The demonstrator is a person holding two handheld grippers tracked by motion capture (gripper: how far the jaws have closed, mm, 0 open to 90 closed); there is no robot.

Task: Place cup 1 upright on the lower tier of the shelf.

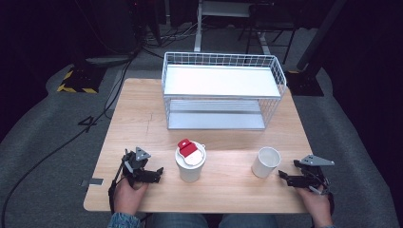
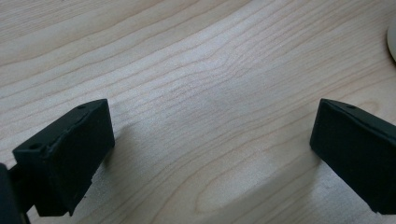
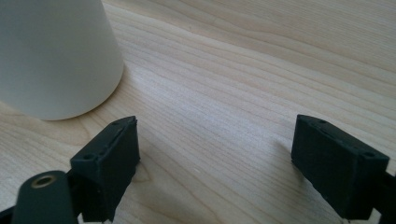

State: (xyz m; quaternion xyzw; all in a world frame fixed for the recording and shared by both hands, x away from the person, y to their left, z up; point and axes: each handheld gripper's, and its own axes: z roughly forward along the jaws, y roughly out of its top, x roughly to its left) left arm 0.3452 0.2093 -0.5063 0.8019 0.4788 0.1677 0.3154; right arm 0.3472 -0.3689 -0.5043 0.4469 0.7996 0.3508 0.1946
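A white paper cup with a white lid and a red tab [image 1: 190,161] stands at the front middle of the wooden table [image 1: 142,118]. To its right stands an open, lidless white cup [image 1: 266,162]. My left gripper [image 1: 157,174] rests on the table just left of the lidded cup, open, with bare wood between its jaws [image 2: 212,126]. My right gripper [image 1: 285,177] lies just right of the open cup, also open and holding nothing [image 3: 217,140]. The open cup's base [image 3: 56,56] sits beyond its left jaw, apart from it.
A white wire rack [image 1: 223,90] with an upper and a lower shelf stands at the back of the table. A pale curved edge [image 2: 393,39] shows at the right border of the left gripper view. Grey carpet, cables and chair legs surround the table.
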